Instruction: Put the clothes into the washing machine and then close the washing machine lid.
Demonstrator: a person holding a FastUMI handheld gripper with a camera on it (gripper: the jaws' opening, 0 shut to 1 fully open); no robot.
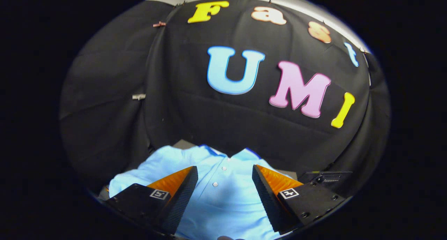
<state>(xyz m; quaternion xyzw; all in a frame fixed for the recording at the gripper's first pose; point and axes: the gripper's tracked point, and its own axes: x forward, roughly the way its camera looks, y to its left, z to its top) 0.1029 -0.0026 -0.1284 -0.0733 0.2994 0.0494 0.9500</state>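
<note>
A wide gap is kept between the 2 fingers of the gripper, and nothing is held there. Below and just ahead, the path is covered by a light blue shirt. Beyond the shirt, the way forward is closed by the black cloth wall.

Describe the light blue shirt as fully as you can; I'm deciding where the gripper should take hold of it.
The light blue shirt looks like soft, thin woven fabric. It lies spread out, front up, below and ahead of the open gripper, whose two fingers stand wide apart over it, apparently not pressing on it. Its collar lies farthest from the fingers, towards the booth's black cloth wall. A placket with small white buttons runs down the middle, between the fingers. One shoulder or sleeve bulges out beside one finger. Its lower part is hidden.
</note>
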